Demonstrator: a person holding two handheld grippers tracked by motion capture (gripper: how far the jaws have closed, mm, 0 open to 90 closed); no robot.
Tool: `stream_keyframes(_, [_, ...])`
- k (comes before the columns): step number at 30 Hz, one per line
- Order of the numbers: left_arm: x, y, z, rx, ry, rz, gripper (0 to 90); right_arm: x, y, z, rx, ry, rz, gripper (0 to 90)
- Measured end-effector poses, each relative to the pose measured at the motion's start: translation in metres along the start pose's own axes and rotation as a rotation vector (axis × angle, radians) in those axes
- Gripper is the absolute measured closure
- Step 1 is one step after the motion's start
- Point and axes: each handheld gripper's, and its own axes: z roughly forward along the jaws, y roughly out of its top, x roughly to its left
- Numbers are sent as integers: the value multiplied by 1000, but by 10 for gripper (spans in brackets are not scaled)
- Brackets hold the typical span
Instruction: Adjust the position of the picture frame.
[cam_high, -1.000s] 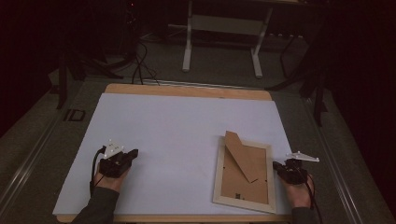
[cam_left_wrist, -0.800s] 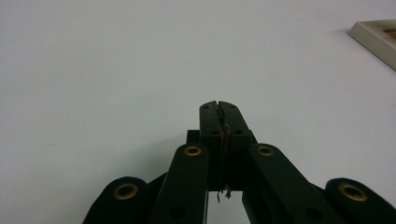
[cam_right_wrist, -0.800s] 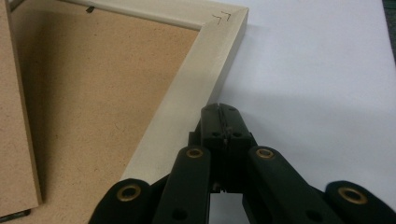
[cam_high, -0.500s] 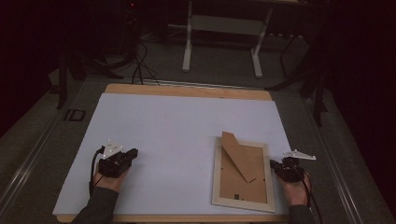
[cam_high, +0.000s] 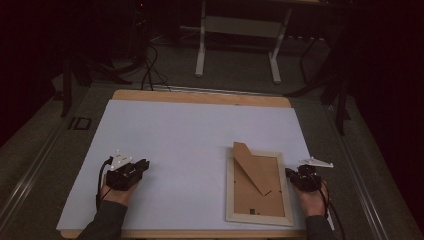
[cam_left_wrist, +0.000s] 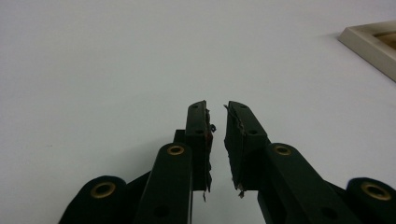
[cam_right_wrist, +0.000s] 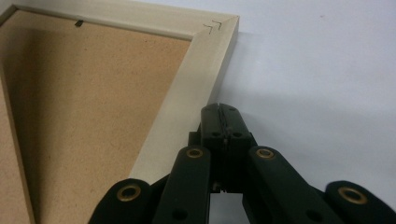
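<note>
A pale wooden picture frame (cam_high: 258, 185) lies face down at the right front of the table, its brown backing and folded stand flap (cam_high: 251, 167) up. My right gripper (cam_high: 288, 172) is shut, its tip against the frame's right rail; in the right gripper view the closed jaws (cam_right_wrist: 219, 107) meet the rail (cam_right_wrist: 196, 74) below a corner. My left gripper (cam_high: 146, 164) rests at the left front, apart from the frame. Its jaws (cam_left_wrist: 216, 107) have just been opening and stand a little apart with nothing between them; a frame corner (cam_left_wrist: 369, 42) shows far right.
A white sheet (cam_high: 190, 125) covers the table, with the wooden edge (cam_high: 200, 95) showing at the back. Beyond it, on the dark floor, stand the legs of another table (cam_high: 201, 55) and some cables (cam_high: 147, 75). A person's sleeves come in from the bottom edge.
My right gripper has shifted slightly left against the frame, and the frame's top end has turned a little to the left. The left hand has stayed put.
</note>
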Motion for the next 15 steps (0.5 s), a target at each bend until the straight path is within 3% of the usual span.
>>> stream_keyframes(11, [0,1,0,-3,-2,1,799,9,10,11,11,23,-18,897])
stream_keyframes(15, [1,1,-1,-4,-1,-1,798,17,18,19,22,37,-46,897])
